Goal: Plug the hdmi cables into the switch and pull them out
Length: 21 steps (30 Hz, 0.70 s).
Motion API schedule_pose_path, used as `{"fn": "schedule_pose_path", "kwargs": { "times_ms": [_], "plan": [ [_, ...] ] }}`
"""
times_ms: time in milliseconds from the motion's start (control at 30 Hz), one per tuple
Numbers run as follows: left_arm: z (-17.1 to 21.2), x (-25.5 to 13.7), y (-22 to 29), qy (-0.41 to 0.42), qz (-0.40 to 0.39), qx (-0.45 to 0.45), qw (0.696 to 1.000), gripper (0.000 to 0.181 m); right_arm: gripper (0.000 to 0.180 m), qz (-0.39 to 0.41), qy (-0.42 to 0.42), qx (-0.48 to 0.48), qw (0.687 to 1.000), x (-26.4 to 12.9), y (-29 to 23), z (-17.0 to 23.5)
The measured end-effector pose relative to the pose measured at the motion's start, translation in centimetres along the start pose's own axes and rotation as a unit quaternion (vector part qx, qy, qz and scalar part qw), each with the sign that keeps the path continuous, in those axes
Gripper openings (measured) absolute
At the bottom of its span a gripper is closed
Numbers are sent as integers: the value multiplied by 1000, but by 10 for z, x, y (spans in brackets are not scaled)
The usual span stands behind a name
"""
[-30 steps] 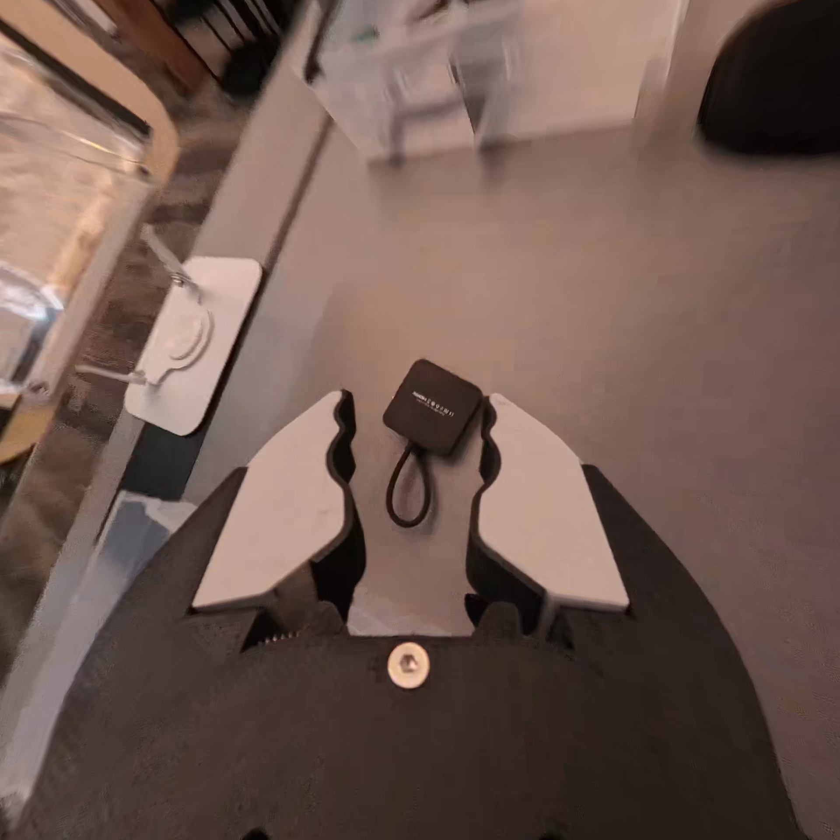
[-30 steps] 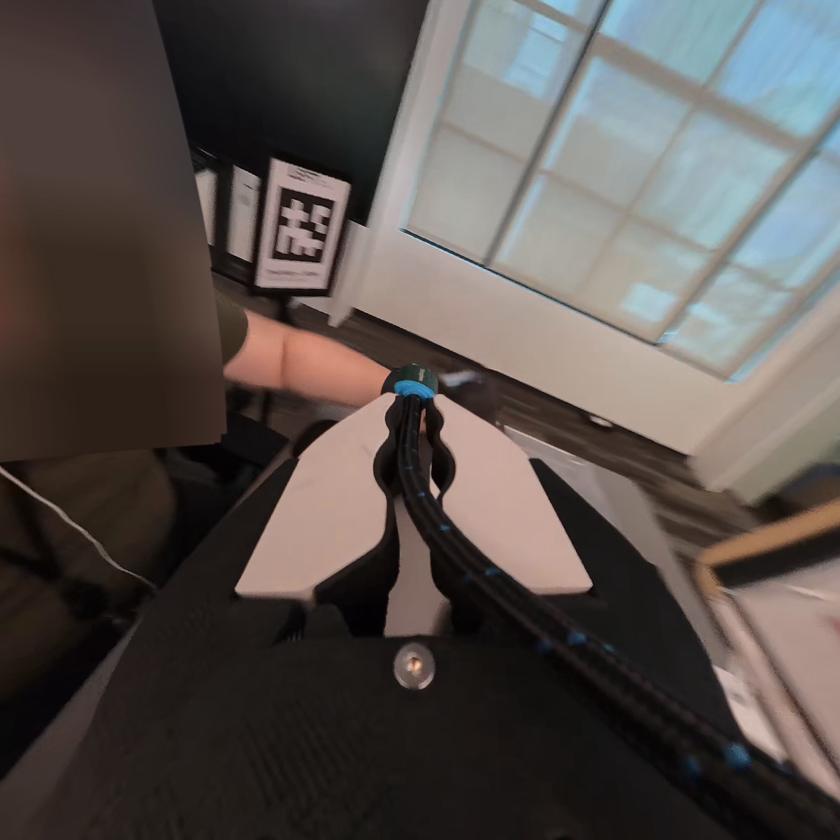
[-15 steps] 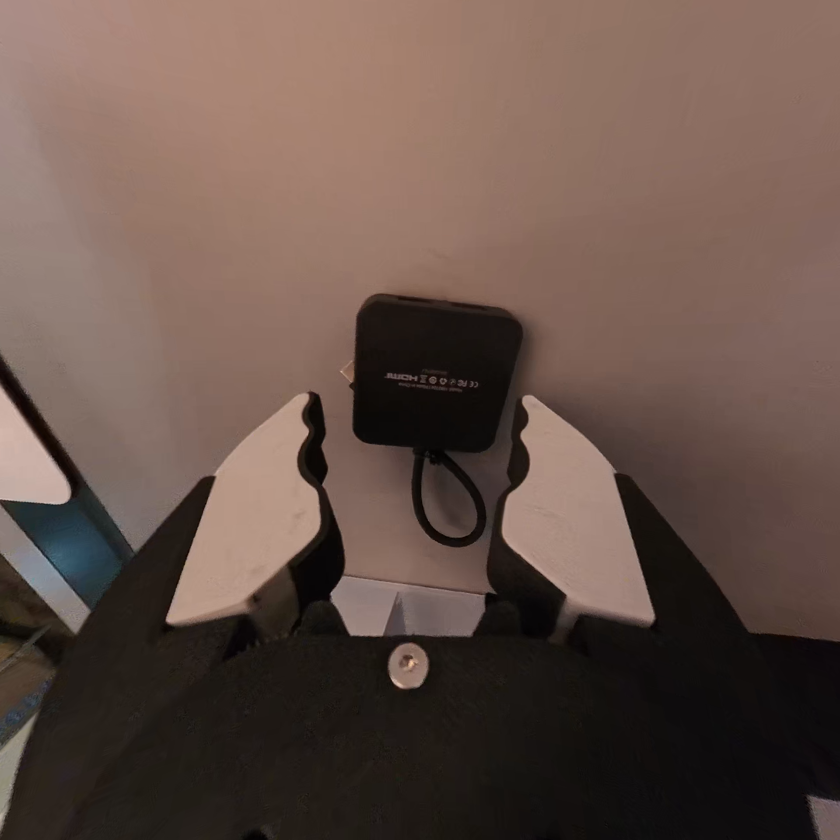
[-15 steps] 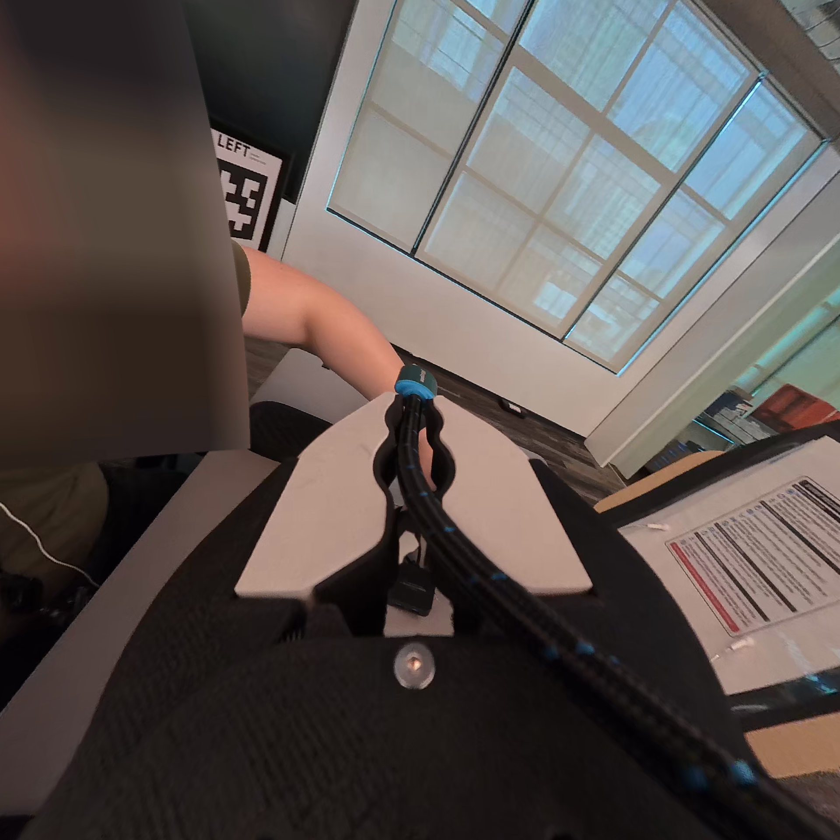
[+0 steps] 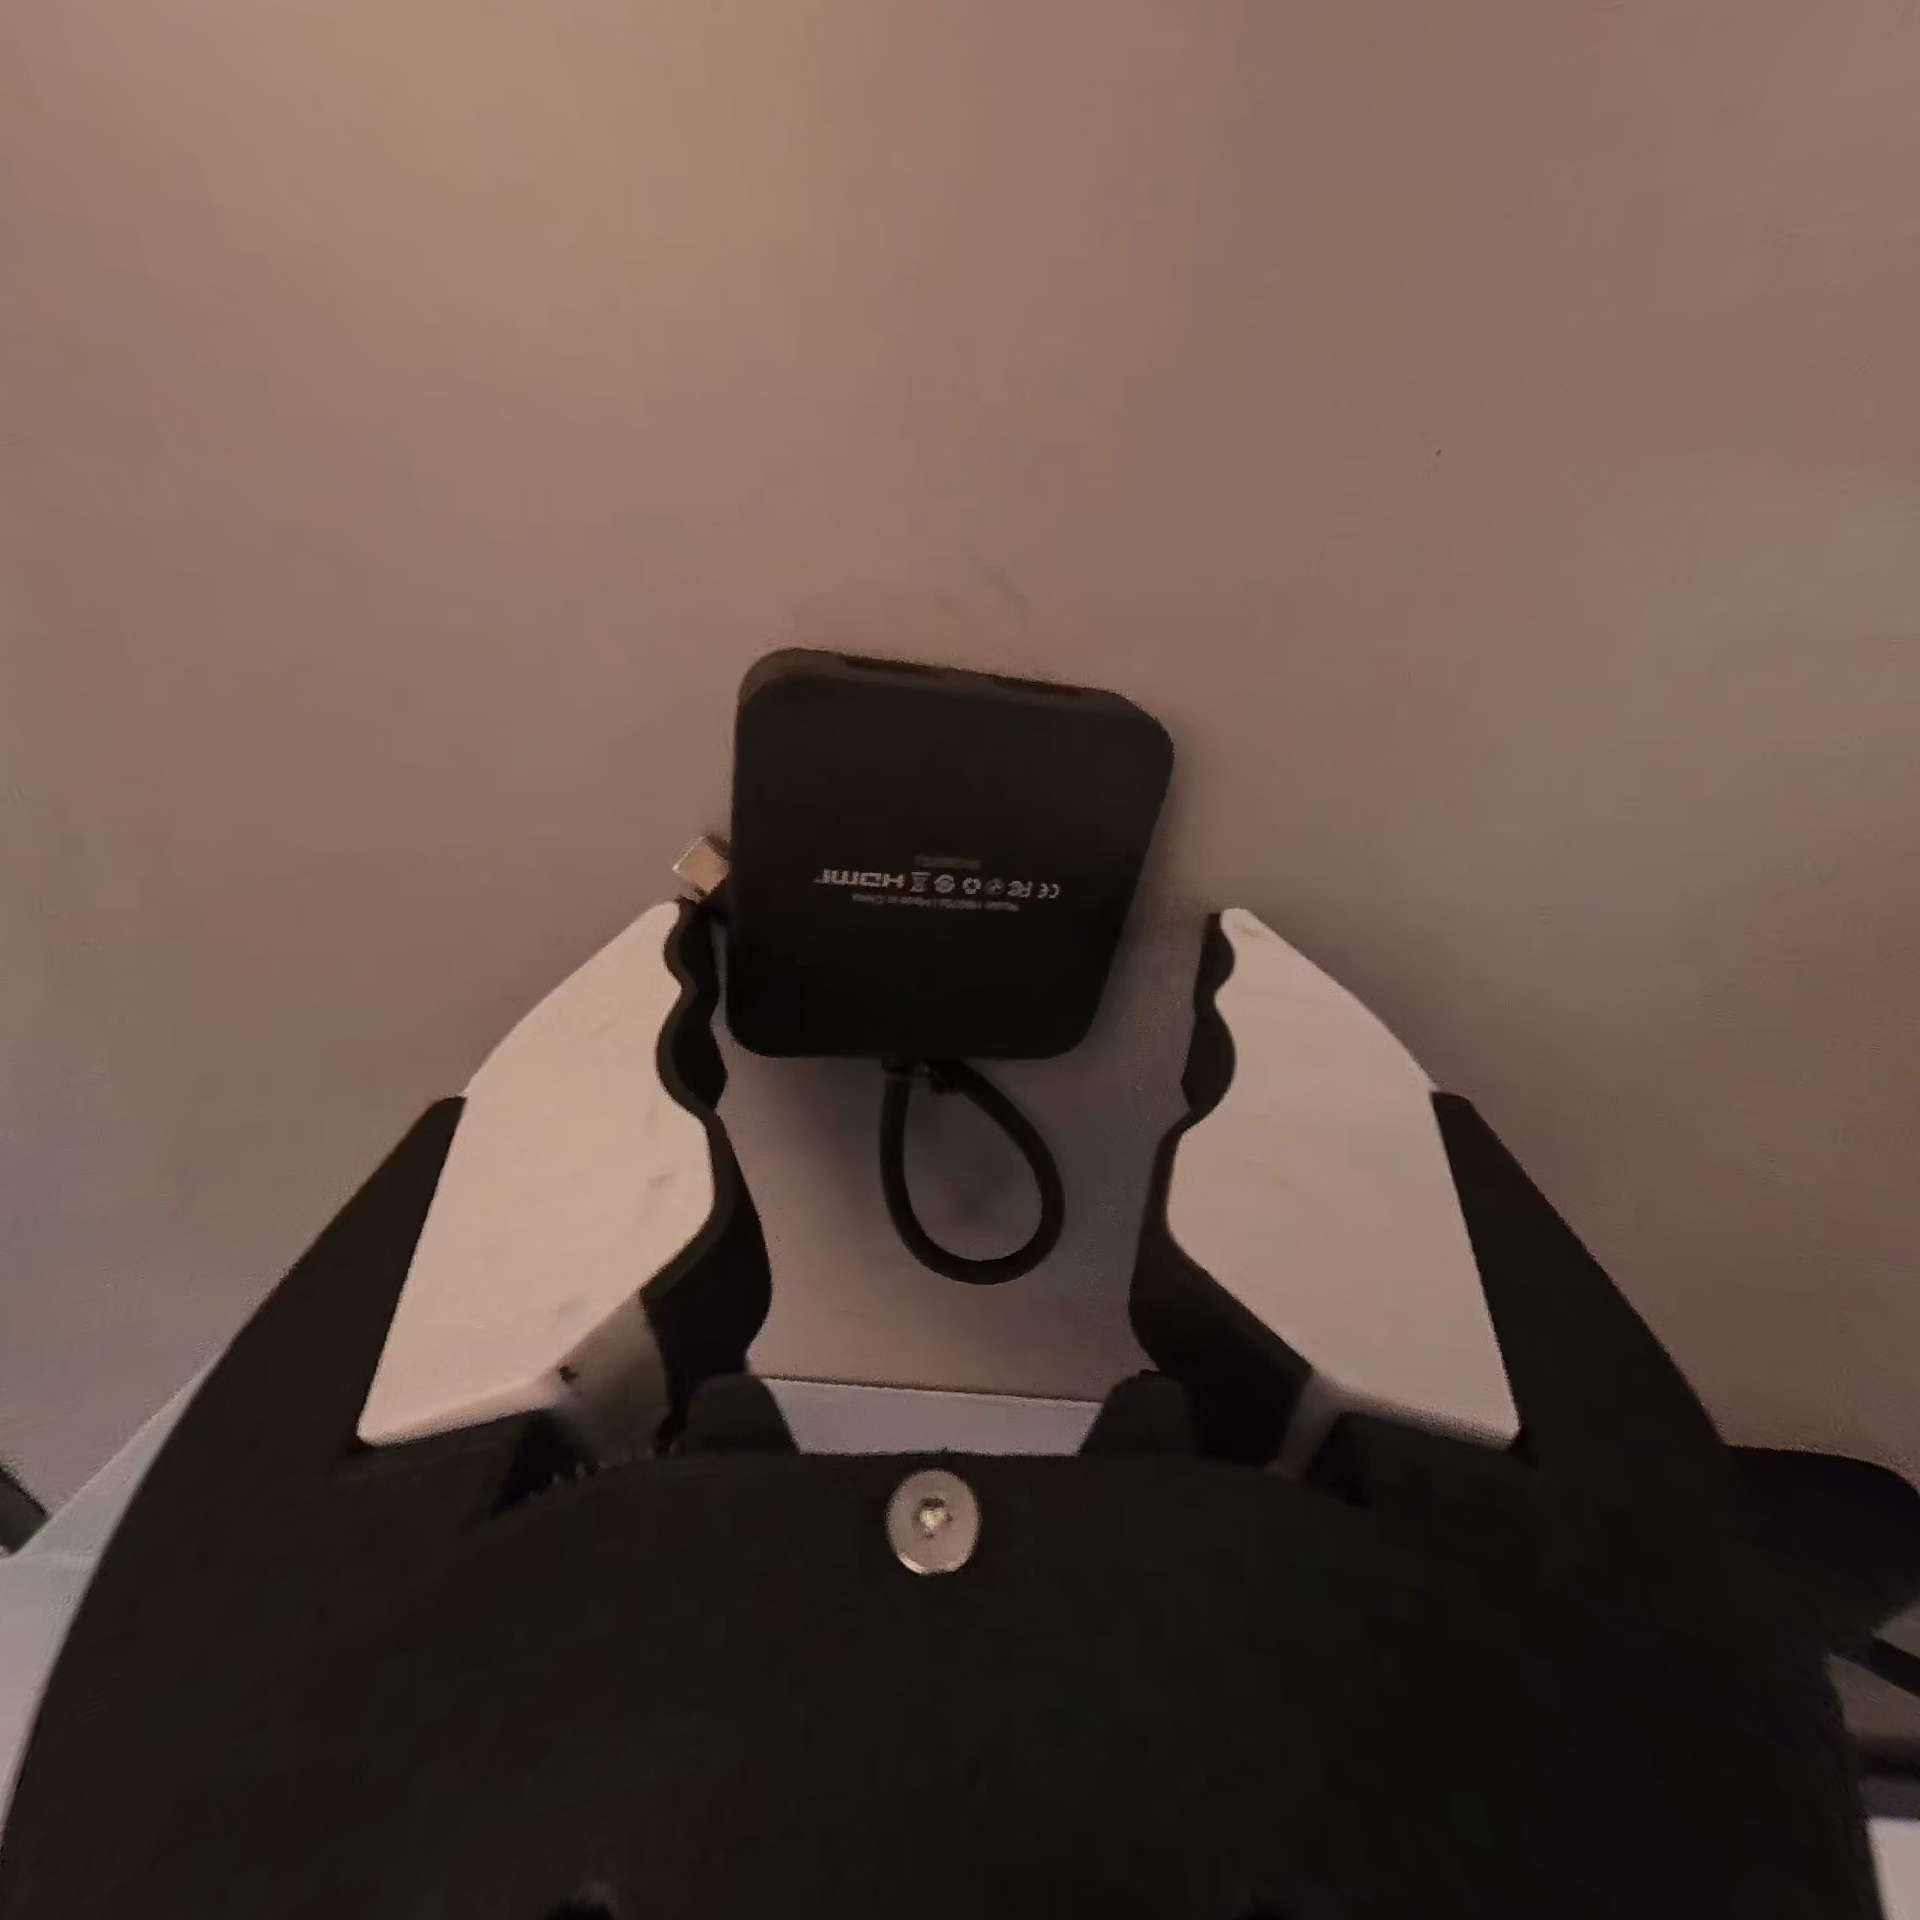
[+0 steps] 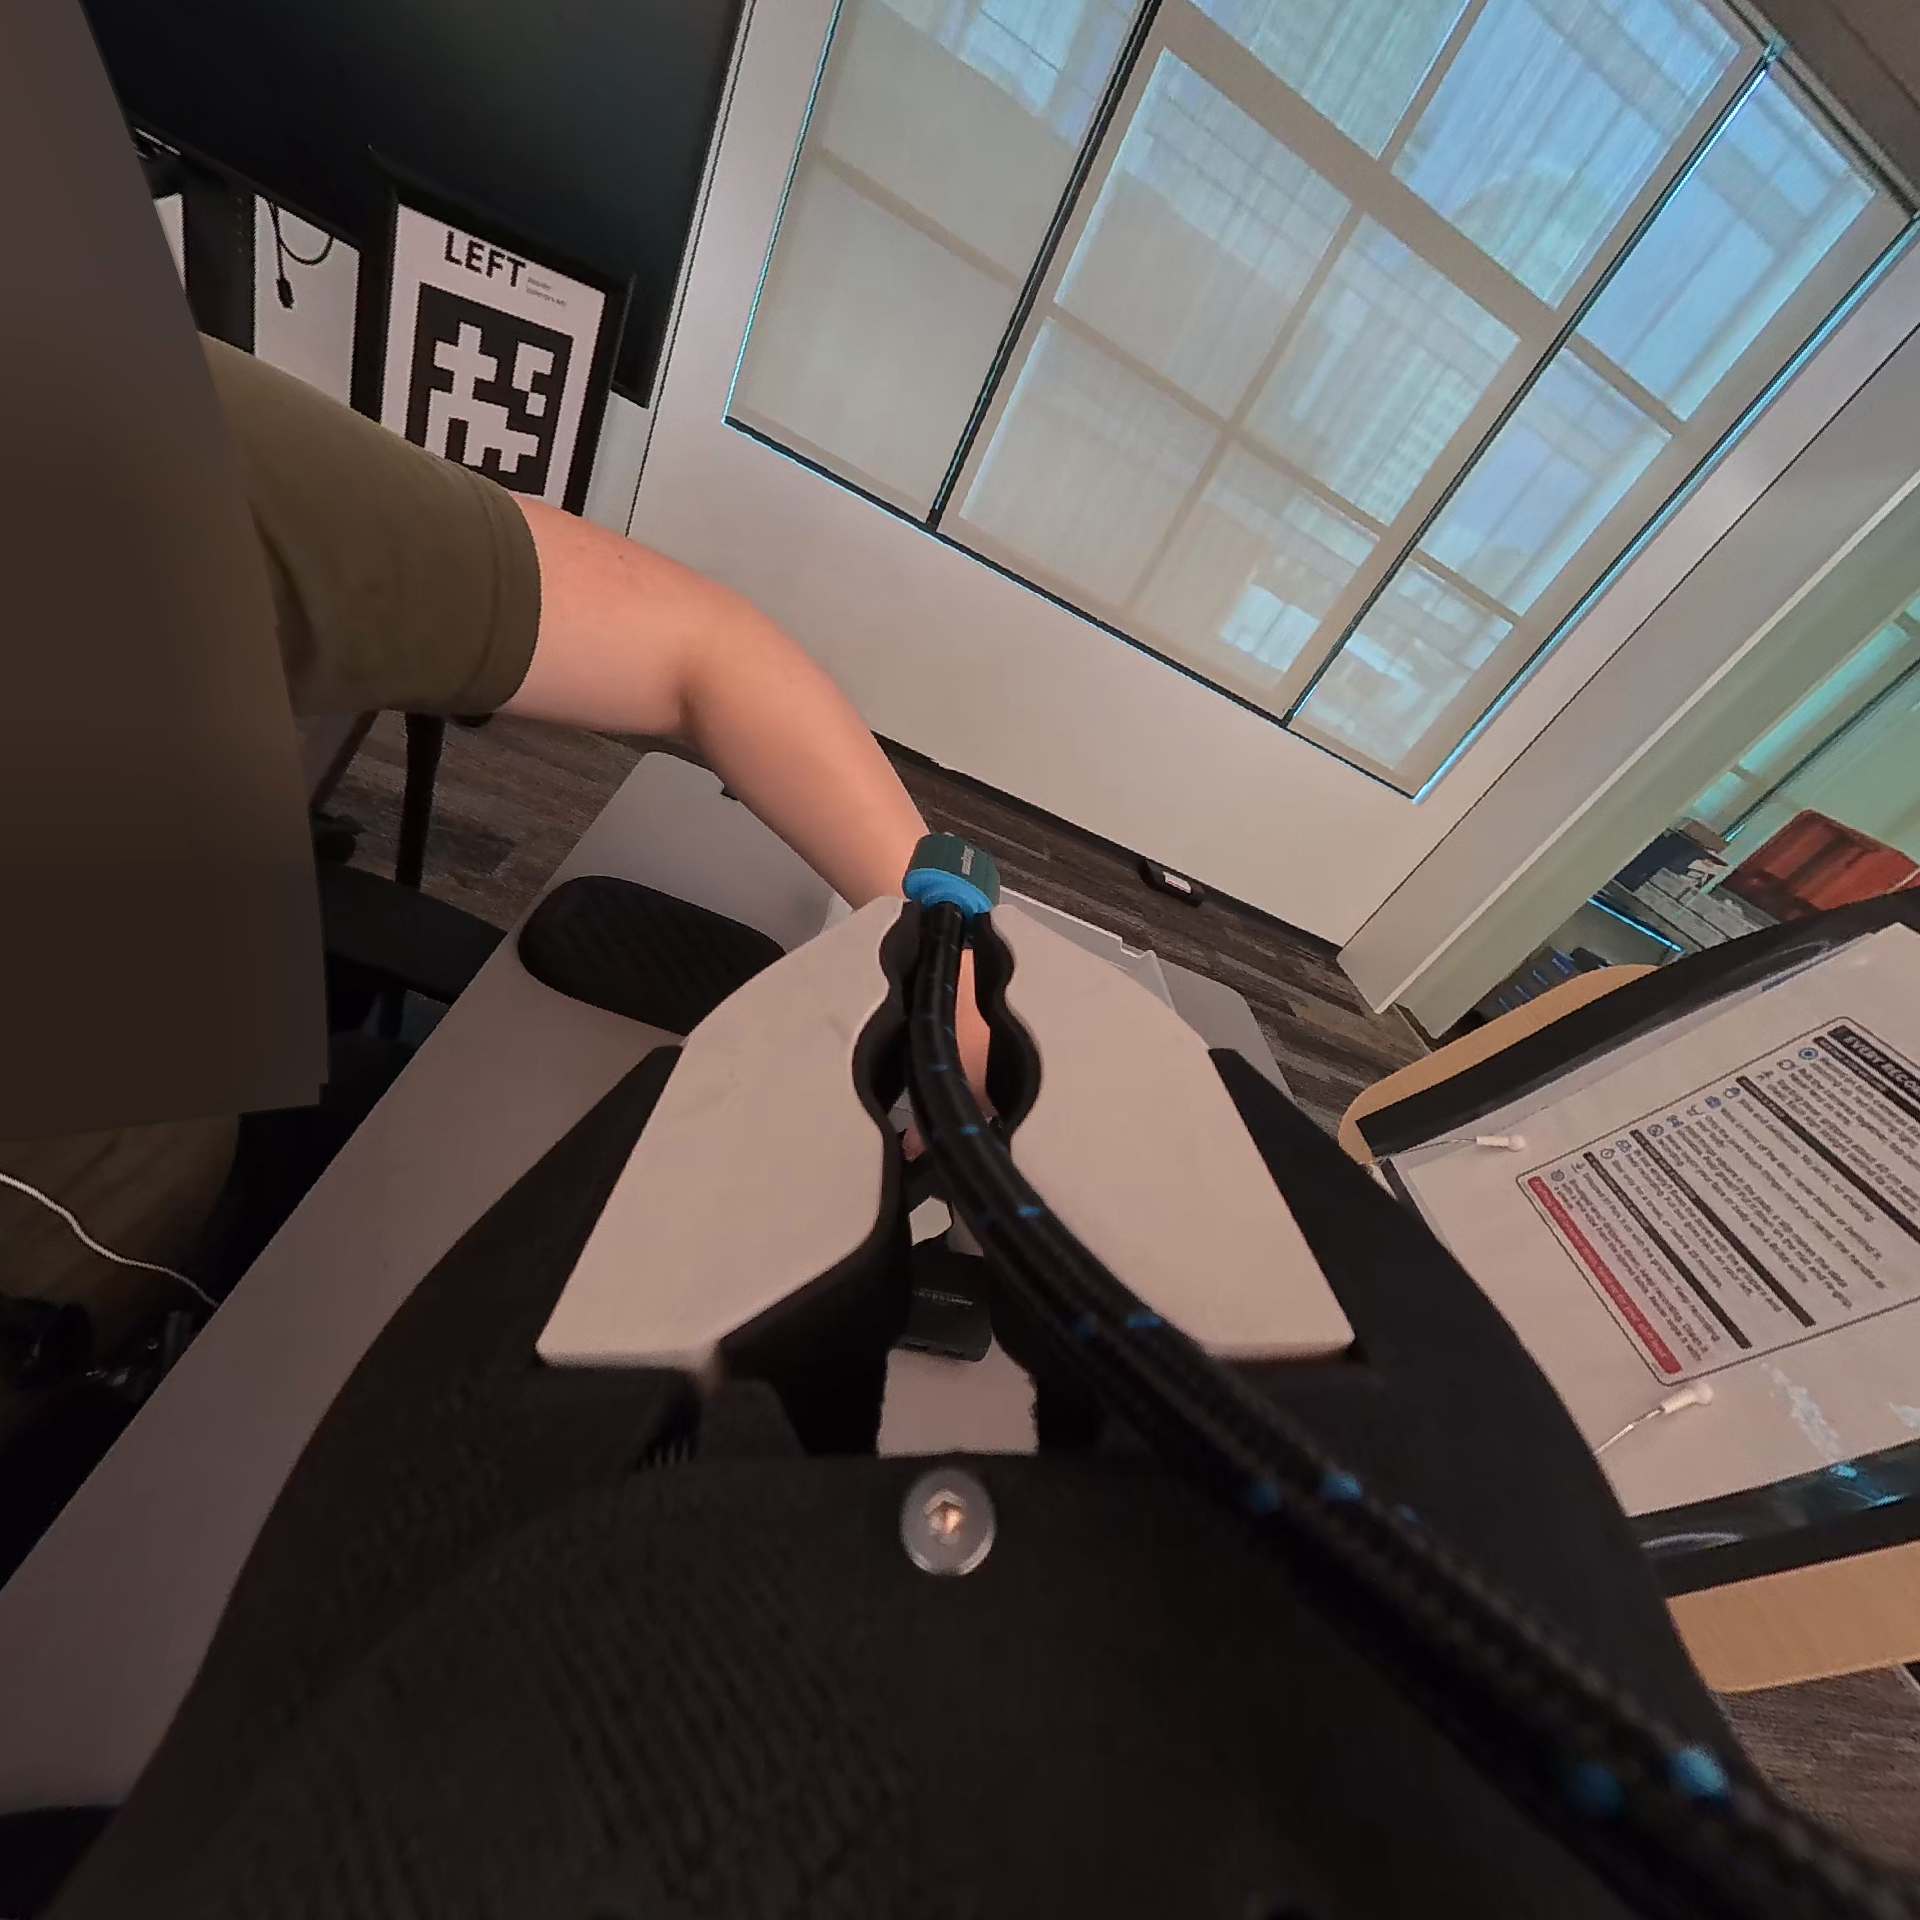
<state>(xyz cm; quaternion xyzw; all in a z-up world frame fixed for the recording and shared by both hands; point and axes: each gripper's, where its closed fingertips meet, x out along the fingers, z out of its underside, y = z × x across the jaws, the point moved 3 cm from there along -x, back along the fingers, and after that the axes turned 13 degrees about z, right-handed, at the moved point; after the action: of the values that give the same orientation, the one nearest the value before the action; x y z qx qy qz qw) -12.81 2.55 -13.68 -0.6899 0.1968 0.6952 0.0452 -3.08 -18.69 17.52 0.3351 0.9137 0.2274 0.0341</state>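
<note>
The black square HDMI switch [image 5: 940, 862] lies flat on the pale table [image 5: 935, 364], with a short looped black pigtail [image 5: 977, 1195] at its near edge and a metal plug tip [image 5: 701, 868] at its left side. My left gripper [image 5: 948, 925] is open, its white fingers either side of the switch's near half, the left finger close against it. My right gripper [image 6: 940, 914] is shut on a black braided HDMI cable [image 6: 1049, 1247] with blue flecks. The cable's blue-and-green collar [image 6: 951, 873] sticks out past the fingertips. The switch [image 6: 945, 1314] shows dimly below the right fingers.
A person's bare forearm [image 6: 727, 675] and olive sleeve [image 6: 384, 540] reach across in the right wrist view. A cardboard-backed printed sheet [image 6: 1714, 1247] lies at the right. A black-and-white marker board [image 6: 488, 384] and a large window [image 6: 1299, 364] stand behind.
My left gripper has swung down over the switch and closed in on it, so the switch now lies between the fingertips. My right gripper has tilted and shifted, still holding the cable.
</note>
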Motion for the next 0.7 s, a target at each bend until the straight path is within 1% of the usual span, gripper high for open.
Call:
{"fn": "schedule_pose_path", "kwargs": {
  "times_ms": [33,67,267,333,400,467,533,600,700],
  "plan": [
    [-1,-1,-1,2,1,-8,1000,81,10,1,-1,0,1000,0,1,0],
    [-3,-2,-1,6,1,-19,1000,69,10,2,-1,1,1000,-1,1,1],
    [-4,-5,0,27,5,-88,996,69,10,11,1,6,1000,-5,7,3],
    [-12,-16,4,85,19,-110,990,69,10,15,1,9,1000,-6,9,4],
    [-24,-35,9,164,36,-124,978,69,10,27,-3,8,1000,-7,14,6],
    [-38,-63,19,273,75,-138,949,69,10,46,-9,-1,999,-6,18,9],
    [-50,-97,32,376,119,-140,908,69,10,70,-11,-36,997,-4,22,12],
    [-57,-132,44,465,146,-123,864,69,10,92,-4,-95,991,0,24,15],
    [-58,-178,57,571,145,-90,803,69,9,118,-4,-198,973,10,23,21]
  ]
}}
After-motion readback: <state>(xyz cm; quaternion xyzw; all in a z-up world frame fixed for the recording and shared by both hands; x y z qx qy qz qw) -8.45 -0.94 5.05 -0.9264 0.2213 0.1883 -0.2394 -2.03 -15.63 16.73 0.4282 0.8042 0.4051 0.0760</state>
